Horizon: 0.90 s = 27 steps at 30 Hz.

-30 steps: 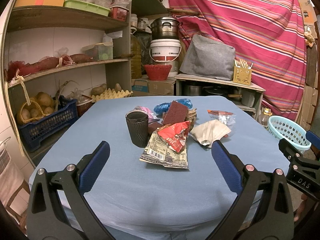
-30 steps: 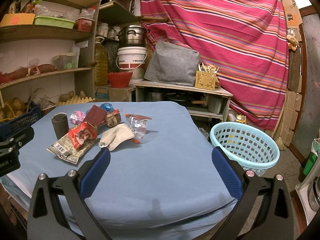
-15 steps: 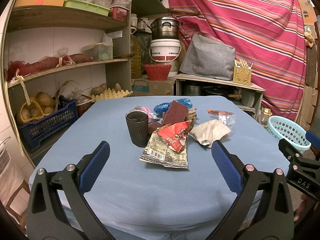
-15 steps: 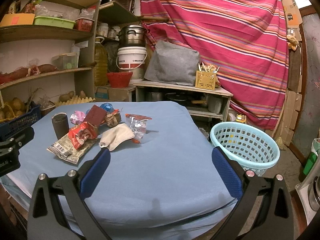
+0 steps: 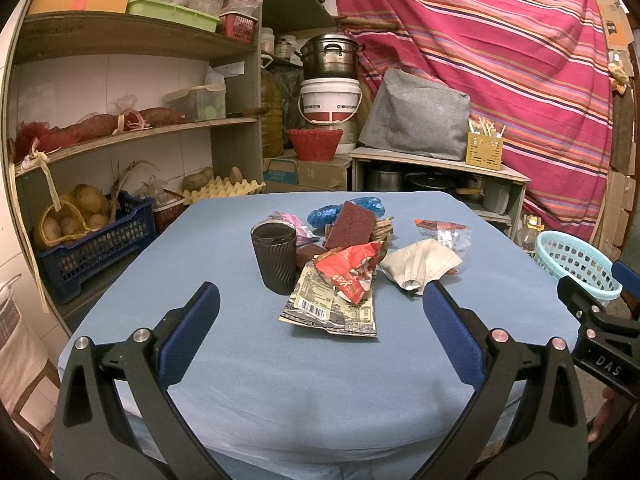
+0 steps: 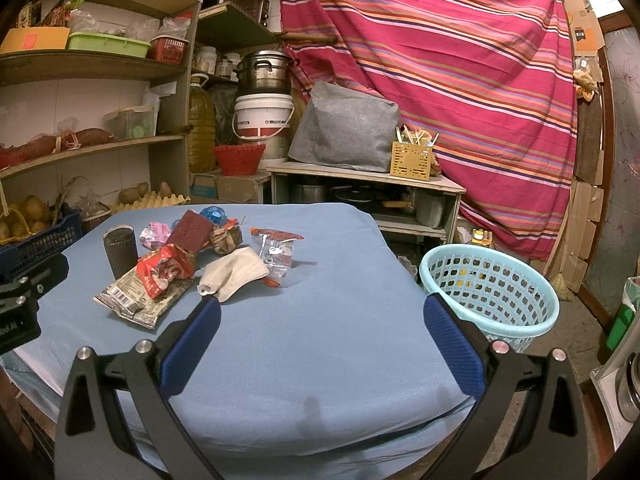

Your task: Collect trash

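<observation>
Evidently nothing has changed over the last second: left gripper [image 5: 320, 312] and right gripper [image 6: 320, 316] both hang at the near table edge, jaws spread wide and empty. Trash pile [image 5: 340, 264] lies untouched mid-table [image 6: 320, 360]; blue basket [image 6: 496, 292] stands right of the table. Collection has not begun.

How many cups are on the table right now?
1: a dark ribbed cup stands upright at the left edge of the trash pile; the pile could hide another.
</observation>
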Each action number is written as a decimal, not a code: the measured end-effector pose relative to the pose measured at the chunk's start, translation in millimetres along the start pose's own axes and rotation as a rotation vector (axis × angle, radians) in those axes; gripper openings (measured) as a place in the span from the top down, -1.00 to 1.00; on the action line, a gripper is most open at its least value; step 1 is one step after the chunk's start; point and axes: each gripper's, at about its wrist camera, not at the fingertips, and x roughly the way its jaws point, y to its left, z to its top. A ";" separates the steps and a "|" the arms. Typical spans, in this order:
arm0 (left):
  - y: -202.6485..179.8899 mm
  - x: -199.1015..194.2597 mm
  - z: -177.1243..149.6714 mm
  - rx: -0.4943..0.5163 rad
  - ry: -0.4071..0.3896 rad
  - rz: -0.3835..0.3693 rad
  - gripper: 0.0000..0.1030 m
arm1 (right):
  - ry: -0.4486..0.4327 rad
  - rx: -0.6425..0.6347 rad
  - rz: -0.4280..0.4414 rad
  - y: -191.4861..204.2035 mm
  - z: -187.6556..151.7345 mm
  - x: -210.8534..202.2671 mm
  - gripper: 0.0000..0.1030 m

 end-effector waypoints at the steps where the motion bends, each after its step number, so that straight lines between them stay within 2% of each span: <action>1: 0.1 -0.2 0.0 0.000 -0.001 0.000 -0.91 | 0.000 0.000 0.000 0.0 0.0 0.0 -0.92; 27: 0.3 -1.6 3.4 -0.002 0.002 0.000 -0.91 | -0.003 0.018 0.010 -6.9 5.1 0.2 -0.92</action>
